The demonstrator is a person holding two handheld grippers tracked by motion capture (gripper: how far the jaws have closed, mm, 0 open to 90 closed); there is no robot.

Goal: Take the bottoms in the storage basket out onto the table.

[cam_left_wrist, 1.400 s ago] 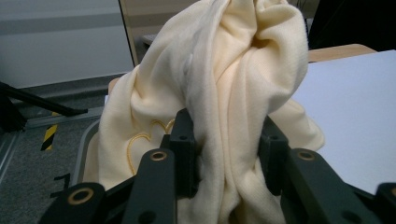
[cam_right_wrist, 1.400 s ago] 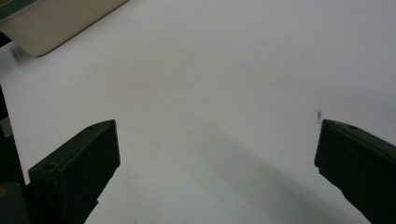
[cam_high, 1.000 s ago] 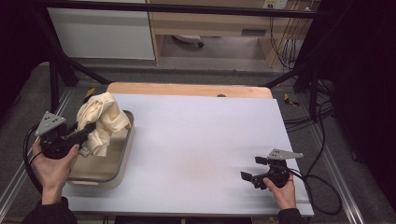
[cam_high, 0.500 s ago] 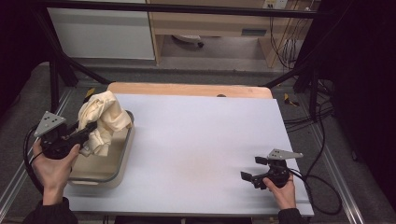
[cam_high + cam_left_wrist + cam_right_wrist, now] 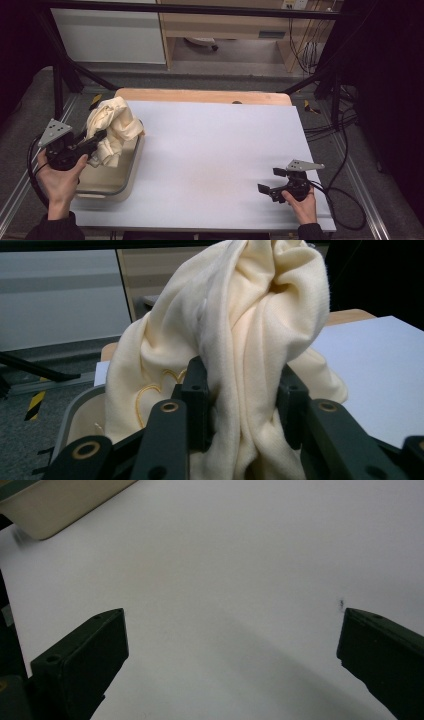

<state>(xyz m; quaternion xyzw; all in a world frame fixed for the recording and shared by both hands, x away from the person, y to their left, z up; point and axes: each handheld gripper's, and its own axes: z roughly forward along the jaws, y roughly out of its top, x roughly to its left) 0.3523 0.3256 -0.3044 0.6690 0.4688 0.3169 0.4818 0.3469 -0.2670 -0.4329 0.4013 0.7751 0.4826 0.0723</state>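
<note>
Between my left gripper's (image 5: 240,405) jaws a bunched cream cloth (image 5: 240,325) is clamped, lifted over the tub (image 5: 117,182) just below. My right gripper (image 5: 232,655) hangs wide open, holding nothing.

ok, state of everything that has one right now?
Left gripper: shut on the cream cloth.
Cream cloth: bunched, lifted partly out of the bin.
Beige bin: upright on the table, no lid.
Right gripper: open, holding nothing, low over the white table.
</note>
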